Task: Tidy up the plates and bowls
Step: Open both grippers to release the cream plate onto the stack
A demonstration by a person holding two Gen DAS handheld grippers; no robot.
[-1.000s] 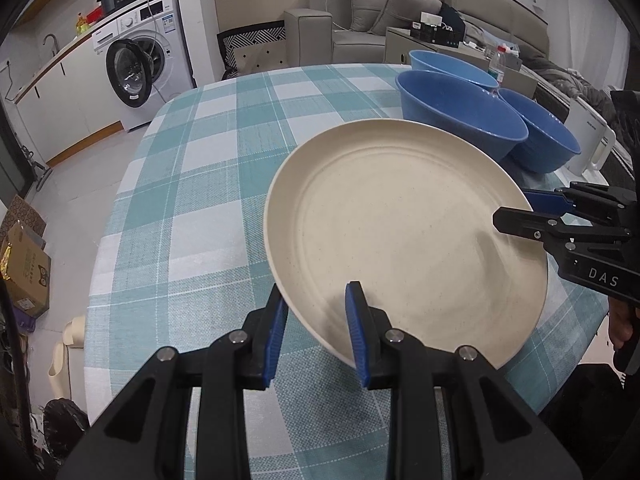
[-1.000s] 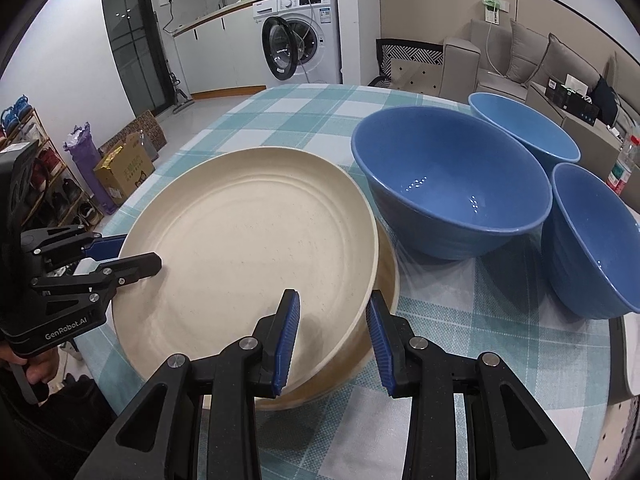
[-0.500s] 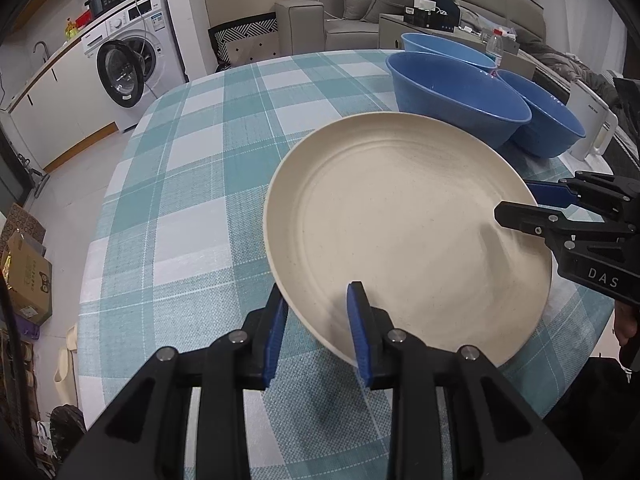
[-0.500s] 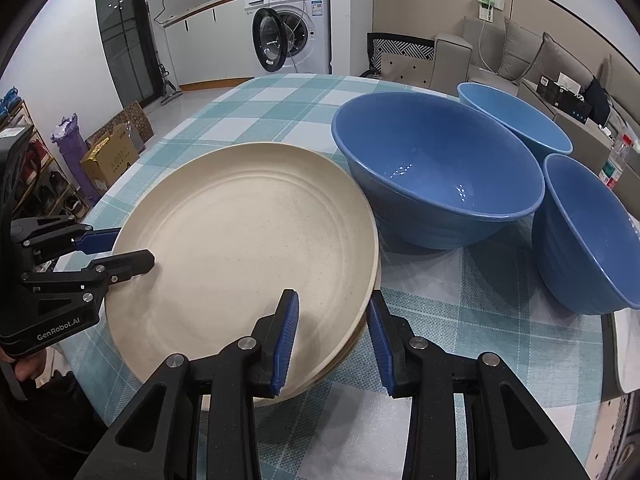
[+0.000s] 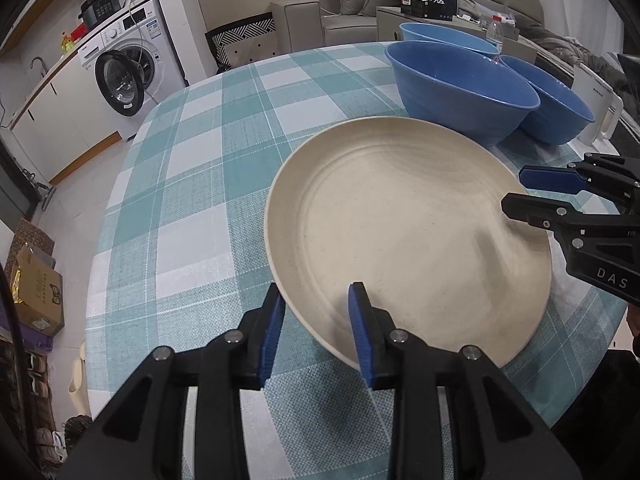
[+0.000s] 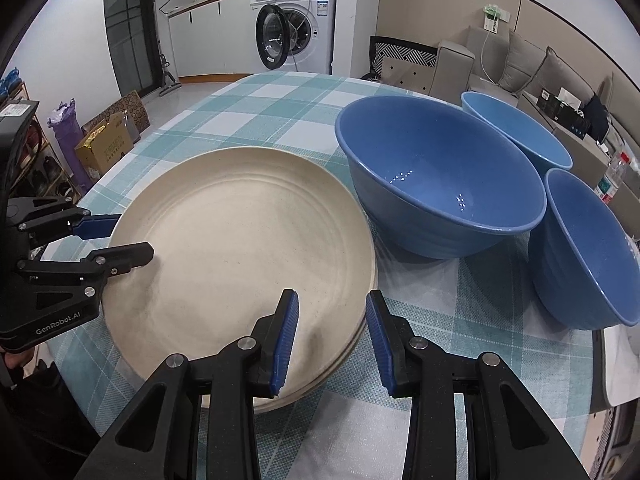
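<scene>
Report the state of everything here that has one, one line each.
top plate: lying flat on the plates beneath
three blue bowls: upright, empty, side by side, not nested
washing machine door: open
left gripper: jaws have just been opening, top plate's rim between them
right gripper: jaws astride the plate rim, grip unclear

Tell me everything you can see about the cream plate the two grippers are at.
The cream plate is round, wide and shallow, matte and faintly speckled, with concentric rings and a raised rim. It sits level on more plates of the same colour, on the checked tablecloth, beside the nearest blue bowl. The left gripper straddles its near rim, jaws having just been opening; the right gripper straddles the opposite rim.
</scene>
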